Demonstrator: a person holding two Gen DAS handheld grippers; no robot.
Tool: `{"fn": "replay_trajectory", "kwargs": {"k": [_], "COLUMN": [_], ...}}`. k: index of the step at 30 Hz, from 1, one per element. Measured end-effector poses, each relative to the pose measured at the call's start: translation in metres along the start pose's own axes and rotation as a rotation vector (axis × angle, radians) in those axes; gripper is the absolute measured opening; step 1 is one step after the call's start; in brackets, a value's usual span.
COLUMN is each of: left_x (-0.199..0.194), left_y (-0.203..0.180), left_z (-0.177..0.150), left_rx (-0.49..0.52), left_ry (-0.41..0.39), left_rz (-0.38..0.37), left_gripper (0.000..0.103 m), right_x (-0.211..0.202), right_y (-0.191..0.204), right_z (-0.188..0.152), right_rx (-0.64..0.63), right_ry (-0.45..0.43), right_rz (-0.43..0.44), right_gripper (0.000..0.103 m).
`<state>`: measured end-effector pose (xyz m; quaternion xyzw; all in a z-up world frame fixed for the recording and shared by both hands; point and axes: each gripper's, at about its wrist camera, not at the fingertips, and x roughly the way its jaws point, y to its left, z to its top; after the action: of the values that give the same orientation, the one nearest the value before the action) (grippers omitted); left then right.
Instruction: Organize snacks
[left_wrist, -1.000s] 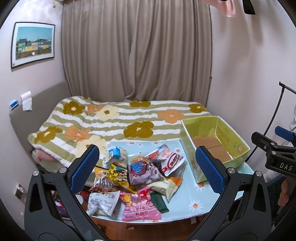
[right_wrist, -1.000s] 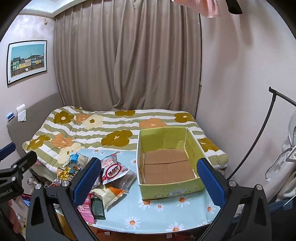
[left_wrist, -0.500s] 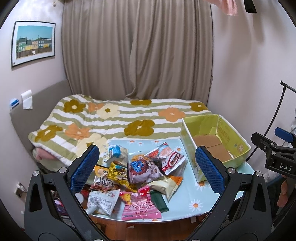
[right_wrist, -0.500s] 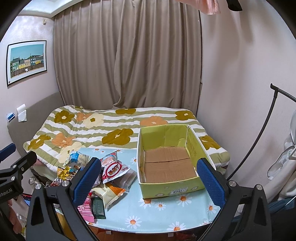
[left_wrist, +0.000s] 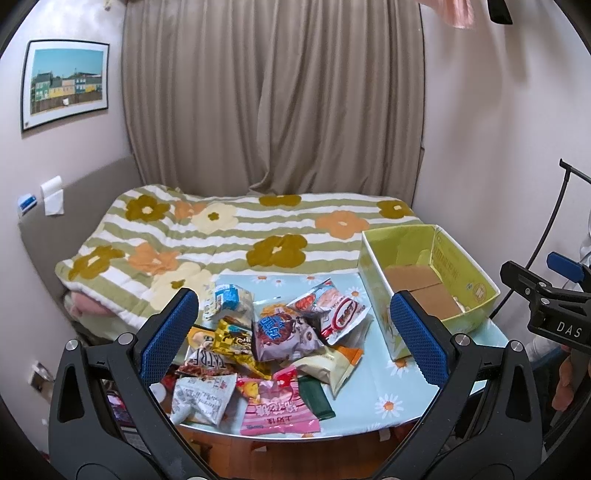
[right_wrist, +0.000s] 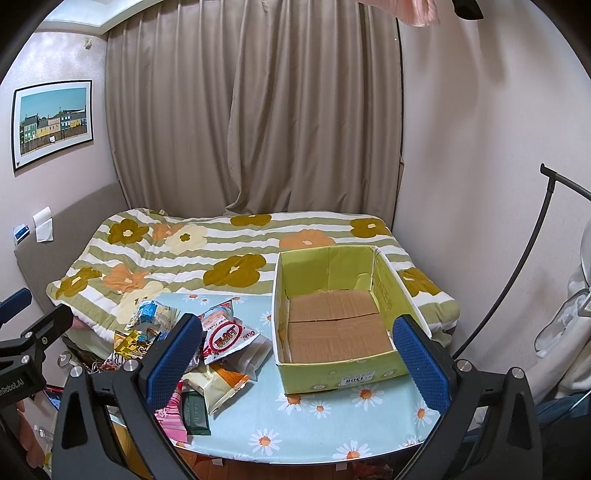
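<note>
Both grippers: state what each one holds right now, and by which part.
Nothing is held. The left gripper is open above the snack pile, and the right gripper is open in front of the empty cardboard box. No packet sits between either pair of pads.

Both wrist views face the table from above, sharing the box

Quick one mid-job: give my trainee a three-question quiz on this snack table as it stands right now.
1. True or false: the yellow-green cardboard box already holds snack packets.
2. Which lies nearest the table's front edge: (a) the pink snack packet, (b) the blue-and-white packet, (c) the red-and-white packet?
3. How do the jaws of the left gripper and the right gripper stand?

Key: 1. False; only its brown cardboard floor shows. 2. a. 3. Both open, holding nothing.
</note>
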<state>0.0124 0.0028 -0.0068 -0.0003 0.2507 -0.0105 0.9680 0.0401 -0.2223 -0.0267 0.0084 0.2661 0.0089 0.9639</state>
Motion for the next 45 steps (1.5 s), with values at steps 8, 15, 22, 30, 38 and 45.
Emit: {"fn": "replay_trajectory", "kwargs": {"k": [8,15,22,30,38,45], "left_x": [0.000,-0.001,-0.001,-0.002,-0.003,0.014], "left_y": [0.000,-0.001,-0.001,0.000,0.005,0.030], "left_z": [-0.001,-0.003,-0.002,-0.004,-0.005,-0.035], "left_rx": [0.000,-0.001,-0.003,-0.007,-0.025,-0.072], "left_ry": [0.006,0.010,0.010,0.010,0.035,0.155], "left_rz": [-0.004,-0.005,-0.005,-0.003,0.027,0.132], "left_gripper": [0.102,0.102,0.102,0.102,0.102,0.102], "right_x": [0.000,-0.001,-0.001,-0.002,0.001,0.032], "right_y": [-0.001,0.000,0.001,0.000,0.003,0.020], "right_z": [0.001,-0.003,-0.006,-0.007,-0.008,-0.028], "right_rx": [0.001,0.002,0.001,0.003,0.001,-0.030], "right_ry": [0.003,0.003,0.003,-0.001,0.043,0.151], "right_rz": [0.002,0.001,0.002,0.001,0.029,0.165], "right_gripper": [0.103,0.103,0.103,0.103,0.103,0.103]}}
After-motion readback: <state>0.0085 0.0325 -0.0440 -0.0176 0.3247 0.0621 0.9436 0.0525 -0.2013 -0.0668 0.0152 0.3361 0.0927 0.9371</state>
